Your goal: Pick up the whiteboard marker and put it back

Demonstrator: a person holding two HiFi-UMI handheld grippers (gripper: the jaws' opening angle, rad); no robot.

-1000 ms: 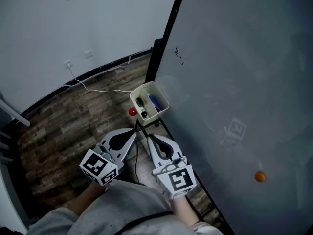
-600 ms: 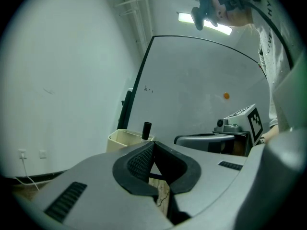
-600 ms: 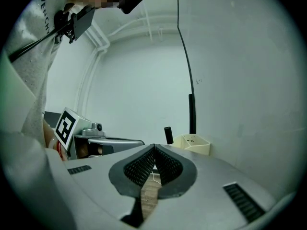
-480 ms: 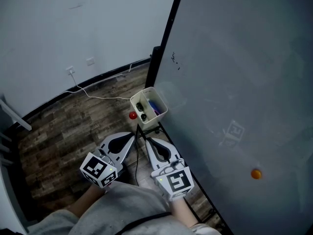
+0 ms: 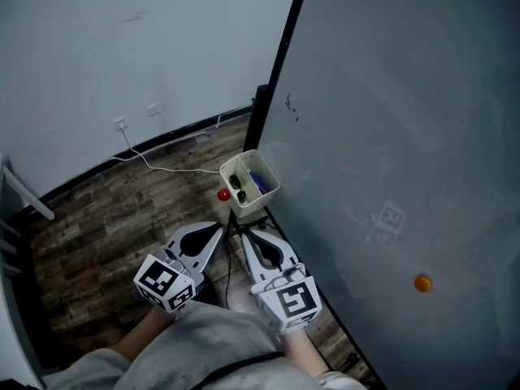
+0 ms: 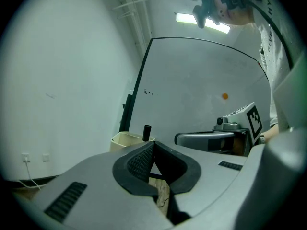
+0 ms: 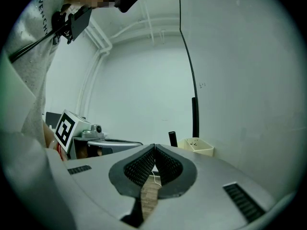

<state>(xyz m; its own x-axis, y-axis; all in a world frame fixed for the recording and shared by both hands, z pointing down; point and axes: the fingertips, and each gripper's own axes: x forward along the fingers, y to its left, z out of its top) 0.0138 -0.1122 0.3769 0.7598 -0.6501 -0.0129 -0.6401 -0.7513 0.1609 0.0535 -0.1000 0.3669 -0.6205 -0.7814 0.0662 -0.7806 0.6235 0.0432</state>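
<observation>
A cream marker box (image 5: 249, 184) hangs at the lower edge of the whiteboard (image 5: 406, 136). Black markers (image 5: 236, 183) and a blue one (image 5: 258, 177) stand in it. In the left gripper view one black marker (image 6: 147, 132) sticks up out of the box (image 6: 125, 139). It shows too in the right gripper view as the black marker (image 7: 172, 139) beside the box (image 7: 200, 146). My left gripper (image 5: 219, 227) and right gripper (image 5: 246, 232) sit side by side just short of the box. Both are shut and hold nothing.
An orange magnet (image 5: 422, 283) sticks to the whiteboard. A small red thing (image 5: 223, 194) lies left of the box. The board's black post (image 5: 262, 104) stands behind it. A white cable (image 5: 162, 165) runs from a wall socket (image 5: 122, 123) across the wooden floor (image 5: 106, 210).
The head view has shifted slightly. Both grippers stay shut and side by side in front of the box.
</observation>
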